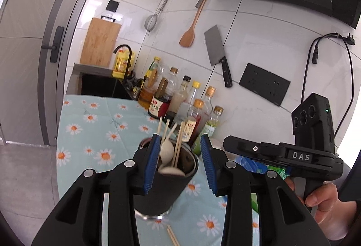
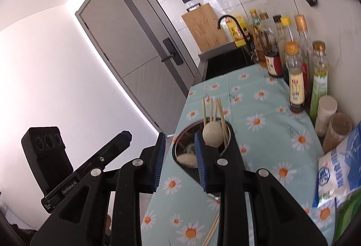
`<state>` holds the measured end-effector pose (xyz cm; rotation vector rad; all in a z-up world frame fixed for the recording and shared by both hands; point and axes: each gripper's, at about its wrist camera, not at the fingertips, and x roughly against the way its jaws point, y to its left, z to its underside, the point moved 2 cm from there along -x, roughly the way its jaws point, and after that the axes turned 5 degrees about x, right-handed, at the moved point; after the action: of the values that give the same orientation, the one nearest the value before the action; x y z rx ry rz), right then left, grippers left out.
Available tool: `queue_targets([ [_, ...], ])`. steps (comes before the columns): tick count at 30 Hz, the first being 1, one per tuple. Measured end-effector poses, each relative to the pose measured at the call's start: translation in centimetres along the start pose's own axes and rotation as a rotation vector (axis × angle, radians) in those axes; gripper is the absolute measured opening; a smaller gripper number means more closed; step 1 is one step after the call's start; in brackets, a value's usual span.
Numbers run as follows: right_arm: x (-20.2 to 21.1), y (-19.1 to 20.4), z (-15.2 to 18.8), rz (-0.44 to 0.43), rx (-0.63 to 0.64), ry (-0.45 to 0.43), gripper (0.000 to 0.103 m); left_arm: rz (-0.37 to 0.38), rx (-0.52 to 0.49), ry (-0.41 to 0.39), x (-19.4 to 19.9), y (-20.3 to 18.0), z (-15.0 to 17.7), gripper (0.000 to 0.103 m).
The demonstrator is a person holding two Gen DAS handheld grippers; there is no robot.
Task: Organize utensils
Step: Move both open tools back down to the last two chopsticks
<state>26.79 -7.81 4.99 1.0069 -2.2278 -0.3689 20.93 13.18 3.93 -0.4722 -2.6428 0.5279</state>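
Blue daisy-print tablecloth (image 1: 94,133) covers the counter, running back to a dark sink (image 2: 227,64) with a black faucet (image 1: 125,52); white tiled wall (image 1: 259,47) carries a cleaver (image 1: 217,52), a wooden spatula (image 1: 191,28) and a wire strainer (image 1: 151,22), with a bamboo cutting board (image 1: 100,42) leaning behind the sink; row of sauce and oil bottles (image 1: 180,99) stands along the wall; bagged goods (image 2: 336,169) lie at the counter's near right; black metal-lined utensil holder (image 1: 162,191) stands on the cloth, containing several wooden chopsticks (image 1: 178,142) upright and two white spoons (image 1: 167,149), one bowl up, one lying low inside; left gripper (image 1: 180,160), blue pads apart, straddles the holder without clear contact; right gripper (image 2: 179,162), pads apart, sits over the holder's rim, its right finger overlapping the holder's wall, contact not discernible; loose chopstick pair (image 1: 172,235) lies on the cloth in front of the holder
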Motion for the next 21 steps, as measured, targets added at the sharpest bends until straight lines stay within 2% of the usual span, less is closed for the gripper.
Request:
queue_targets([
  [5, -0.2, -0.3, 2.3, 0.014, -0.026, 0.075, 0.030, -0.010, 0.017, 0.063, 0.5, 0.2, 1.7, 0.036],
  [9, -0.3, -0.7, 3.9, 0.024, -0.044, 0.119, 0.034, -0.027, 0.028, 0.117, 0.7, 0.5, 3.5, 0.036],
  [11, -0.5, -1.0, 4.8, 0.031, -0.063, 0.146, 0.035, -0.034, 0.036, 0.136, 0.7, 0.7, 4.3, 0.041],
  [13, -0.9, -1.3, 5.7, 0.029, -0.090, 0.173, 0.036, -0.042, 0.049, 0.160, 0.7, 1.0, 5.2, 0.041],
  [21, -3.3, -2.1, 9.4, 0.025, -0.188, 0.367, 0.037, -0.081, 0.103, 0.282, 0.9, 2.5, 9.7, 0.041],
])
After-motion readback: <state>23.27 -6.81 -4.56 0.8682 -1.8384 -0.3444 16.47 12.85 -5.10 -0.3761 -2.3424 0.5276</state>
